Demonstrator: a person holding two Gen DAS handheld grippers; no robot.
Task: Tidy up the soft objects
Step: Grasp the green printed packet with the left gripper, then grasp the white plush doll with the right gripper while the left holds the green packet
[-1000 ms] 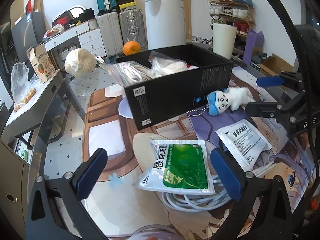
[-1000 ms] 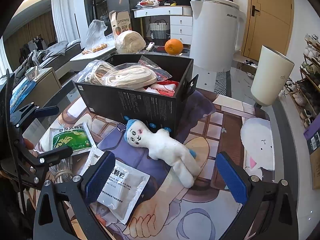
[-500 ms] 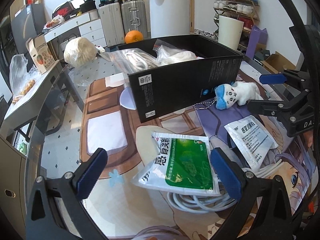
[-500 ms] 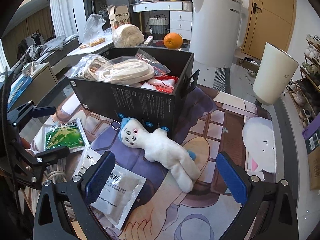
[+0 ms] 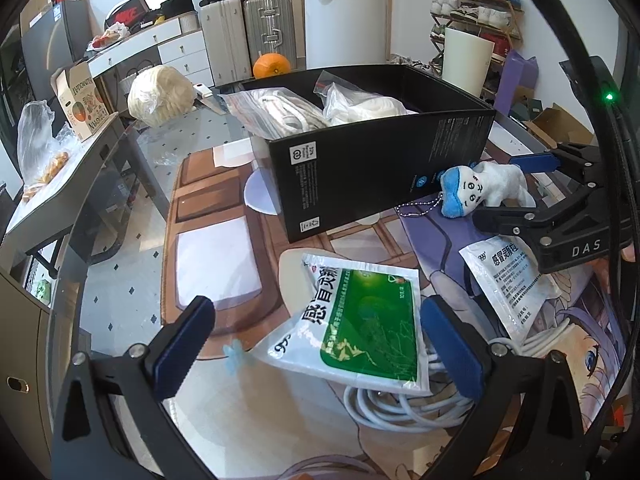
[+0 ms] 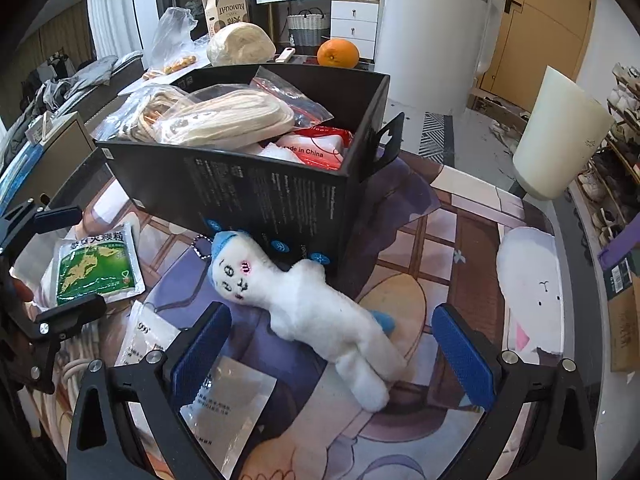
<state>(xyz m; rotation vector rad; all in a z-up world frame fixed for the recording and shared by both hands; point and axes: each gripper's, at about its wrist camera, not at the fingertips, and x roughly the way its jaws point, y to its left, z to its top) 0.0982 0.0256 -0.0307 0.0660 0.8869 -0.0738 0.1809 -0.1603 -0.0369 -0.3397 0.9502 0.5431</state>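
Note:
A white plush doll with a blue cap (image 6: 316,304) lies on the printed mat against the black box (image 6: 256,196); it also shows in the left wrist view (image 5: 480,190). My right gripper (image 6: 332,344) is open, its pads either side of the doll's legs. My left gripper (image 5: 316,346) is open, just above a green-and-white sachet (image 5: 360,320) that rests on a coiled white cable (image 5: 404,404). A white sachet (image 5: 508,280) lies beside it. The box (image 5: 376,160) holds bagged white cords (image 6: 228,116) and a red-and-white packet (image 6: 316,148).
An orange (image 6: 338,53), a bagged cream bundle (image 6: 240,44) and a white appliance (image 6: 436,28) stand behind the box. A cream bin (image 6: 560,136) stands on the floor at right. The table edge drops off at left (image 5: 120,184).
Both grippers have moved forward and lower: the green sachet now sits between my left pads, and the doll's legs now lie between my right pads. Nothing has been grasped.

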